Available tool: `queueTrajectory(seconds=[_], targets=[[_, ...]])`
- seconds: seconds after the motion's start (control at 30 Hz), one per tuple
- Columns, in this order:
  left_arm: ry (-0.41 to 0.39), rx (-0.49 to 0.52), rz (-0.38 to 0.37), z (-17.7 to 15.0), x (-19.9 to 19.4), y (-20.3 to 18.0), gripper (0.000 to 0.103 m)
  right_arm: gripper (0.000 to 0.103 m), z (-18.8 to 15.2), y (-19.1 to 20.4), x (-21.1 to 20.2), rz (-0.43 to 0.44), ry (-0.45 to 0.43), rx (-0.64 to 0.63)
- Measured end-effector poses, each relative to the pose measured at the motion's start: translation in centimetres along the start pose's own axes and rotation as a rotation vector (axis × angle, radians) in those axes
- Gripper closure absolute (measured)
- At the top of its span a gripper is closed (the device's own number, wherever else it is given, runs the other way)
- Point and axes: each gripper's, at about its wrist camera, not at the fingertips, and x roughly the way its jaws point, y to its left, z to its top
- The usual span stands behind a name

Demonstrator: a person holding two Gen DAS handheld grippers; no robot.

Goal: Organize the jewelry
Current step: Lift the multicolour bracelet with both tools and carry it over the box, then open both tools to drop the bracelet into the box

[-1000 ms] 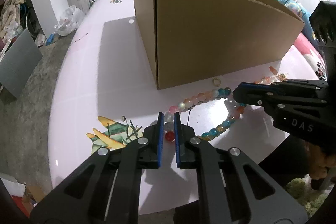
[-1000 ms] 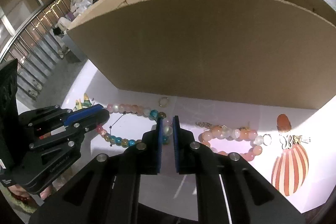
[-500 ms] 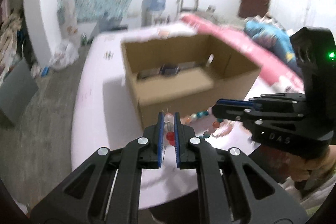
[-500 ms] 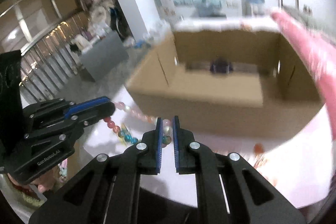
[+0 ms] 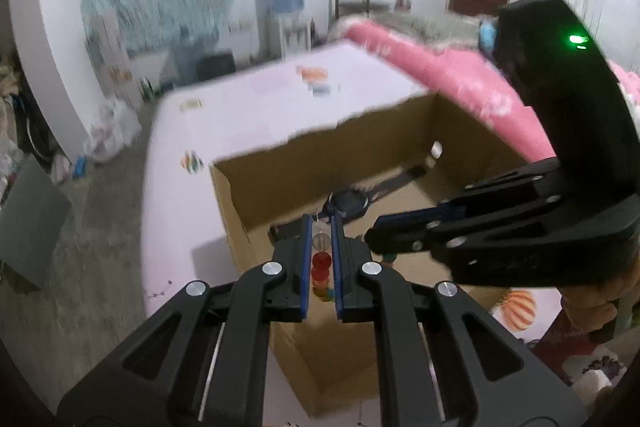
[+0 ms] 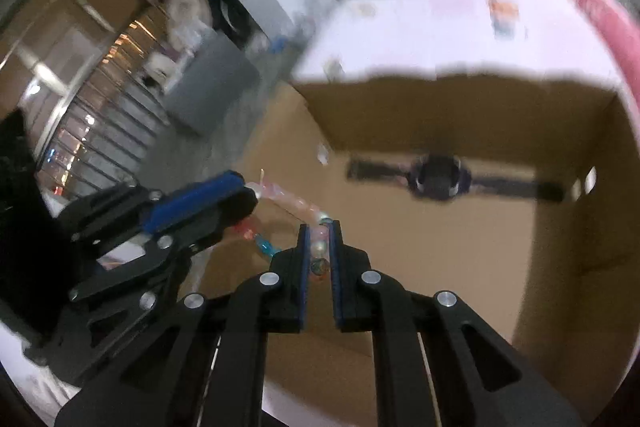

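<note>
The table [image 5: 256,115], covered in pale pink, filled the middle of the left wrist view, with a pink bed [image 5: 440,67] along its upper right edge. On it stood the open cardboard box [image 5: 472,131], its torn rim facing up; it looked like the place meant to receive the jewelry. In the right wrist view the box [image 6: 460,227] took up most of the frame, and a dark wristwatch [image 6: 438,179] lay flat against its far wall, strap stretched sideways.

The right tongs [image 5: 372,233] reached in from the right of the left wrist view. The left tongs [image 6: 250,197] entered from the left of the right wrist view. Each pair was clamped on the same beaded bracelet [image 6: 296,205], which hung over the box opening. Holding it at two points probably kept the loop spread, so it would go in without tangling.

In the left wrist view the left tongs [image 5: 321,239] sat at lower centre, and only a short run of the bracelet [image 5: 321,261] showed between the blue pads: clear, red and orange beads. That view alone showed a hand [image 5: 592,299] gripping the right tool's handle at lower right. The right wrist view, though blurred, showed what the other hid: the pink strand bridging from one pair to the right tongs [image 6: 319,235], and teal beads sagging below.
</note>
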Motion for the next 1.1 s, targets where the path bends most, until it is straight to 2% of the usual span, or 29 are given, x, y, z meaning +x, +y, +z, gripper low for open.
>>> queueTrajectory(seconds=[0.1, 0.23, 0.33, 0.43, 0.5, 0.6, 0.8, 0.93, 1.1], targets=[[0.069, 0.008, -0.004, 0.2, 2.3, 0.4, 0.094, 0.093, 0.6, -0.8, 3.2, -0.045, 0.120, 0.018], [0.138, 0.006, 0.024, 0.1, 4.0, 1.0, 0.092, 0.092, 0.5, -1.0, 5.0, -0.048, 0.196, 0.028], [0.143, -0.015, 0.030, -0.2, 4.0, 1.6, 0.080, 0.092, 0.2, -1.3, 5.1, -0.029, 0.205, 0.038], [0.125, -0.026, 0.027, -0.2, 3.1, 1.9, 0.075, 0.091, 0.0, -2.0, 5.0, -0.012, 0.194, 0.055], [0.112, -0.036, 0.028, -0.2, 2.4, 2.0, 0.072, 0.090, -0.4, -2.3, 4.3, -0.013, 0.173, 0.061], [0.071, -0.053, 0.025, -0.2, 1.0, 2.3, 0.066, 0.079, -0.3, -2.3, 3.1, -0.008, 0.140, 0.062], [-0.048, -0.109, 0.026, -1.5, -4.5, 3.0, 0.047, 0.066, -1.6, -1.9, -3.4, -0.005, -0.024, 0.039], [-0.107, -0.150, 0.017, -3.5, -8.0, 3.2, 0.036, 0.061, -3.2, -1.6, -8.0, 0.006, -0.133, 0.034], [-0.114, -0.197, 0.015, -6.9, -10.2, 2.9, 0.028, 0.052, -6.5, -1.0, -11.1, -0.003, -0.211, 0.021]])
